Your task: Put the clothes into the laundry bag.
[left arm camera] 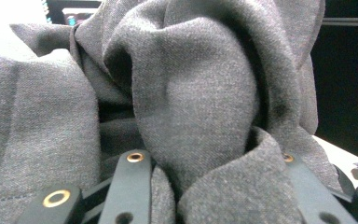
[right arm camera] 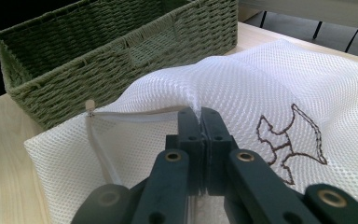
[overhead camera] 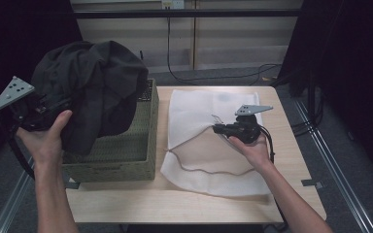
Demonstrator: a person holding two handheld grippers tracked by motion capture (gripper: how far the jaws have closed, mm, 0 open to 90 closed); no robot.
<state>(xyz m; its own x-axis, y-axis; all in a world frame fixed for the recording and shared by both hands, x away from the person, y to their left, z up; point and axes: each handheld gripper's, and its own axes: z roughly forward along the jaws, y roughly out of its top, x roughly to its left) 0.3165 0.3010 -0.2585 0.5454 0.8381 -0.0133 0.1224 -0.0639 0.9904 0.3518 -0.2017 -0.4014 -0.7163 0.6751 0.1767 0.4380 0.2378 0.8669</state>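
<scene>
Left gripper [overhead camera: 48, 109] clamps the grey garment [overhead camera: 94, 82] at 10 o'clock; right gripper [overhead camera: 219, 129] pinches the mesh bag [overhead camera: 199, 104] at 3 o'clock.

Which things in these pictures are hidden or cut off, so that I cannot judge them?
- Inside of the green basket: high view, covered by the dark grey garment.
- Left gripper jaw tips: left gripper view, buried in the garment's folds.
- Contents of the white mesh bag: right gripper view, its opening is not visible where the right gripper pinches it.

Left tongs [overhead camera: 53, 109] tips and basket [overhead camera: 126, 155] interior buried under dark garment [overhead camera: 94, 82]
</scene>
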